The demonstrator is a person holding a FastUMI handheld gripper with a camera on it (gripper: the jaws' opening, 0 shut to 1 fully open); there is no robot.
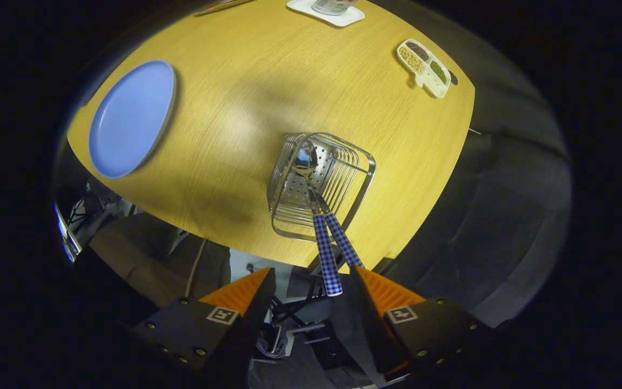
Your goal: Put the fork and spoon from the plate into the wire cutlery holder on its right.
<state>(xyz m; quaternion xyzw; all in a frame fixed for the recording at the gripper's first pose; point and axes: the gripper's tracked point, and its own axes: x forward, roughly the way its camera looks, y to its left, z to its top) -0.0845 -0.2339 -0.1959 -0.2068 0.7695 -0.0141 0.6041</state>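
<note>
The gripper [311,281] hangs above the near edge of the wooden table [268,81], its two fingers spread wide apart with nothing pressed between them. Just ahead of the fingers stands the wire cutlery holder [319,186], an upright rectangular basket of thin metal bars with a perforated metal floor. Both utensils are already inside it, business ends down. The spoon [311,216] has its shiny bowl resting low against the holder's far-left corner, and its long axis runs from there back toward the fingers, its blue-and-white checked handle leaning out over the near rim and ending in the gap between the fingers. The fork [338,237] lies alongside it, crossing close by, its matching checked handle slanting toward the right-hand finger; its tines are probably down among the bars, though they are hard to make out. Well to the left of the holder sits the blue plate [130,119]. Far beyond, a divided dish [424,67] holds beans and grains.
</note>
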